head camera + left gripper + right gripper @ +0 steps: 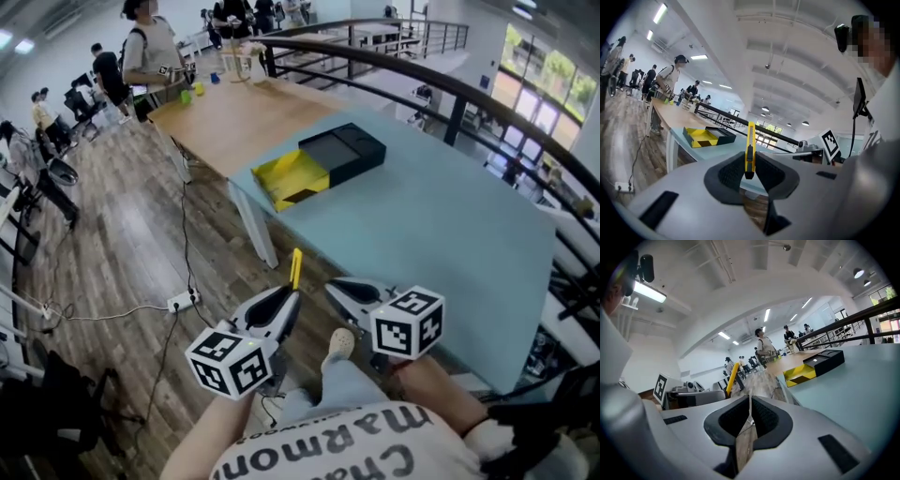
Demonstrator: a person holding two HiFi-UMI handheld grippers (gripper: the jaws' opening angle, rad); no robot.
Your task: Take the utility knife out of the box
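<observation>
**Knife out of its box**

My left gripper pinches the yellow knife upright, clear of the worktop. My right gripper is closed, empty. The box lies open there (my shirt partly reads "Marmon").

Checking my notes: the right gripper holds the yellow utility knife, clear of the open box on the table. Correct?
No: the left gripper holds the yellow utility knife, as the left gripper view shows; the rest stands.
</observation>
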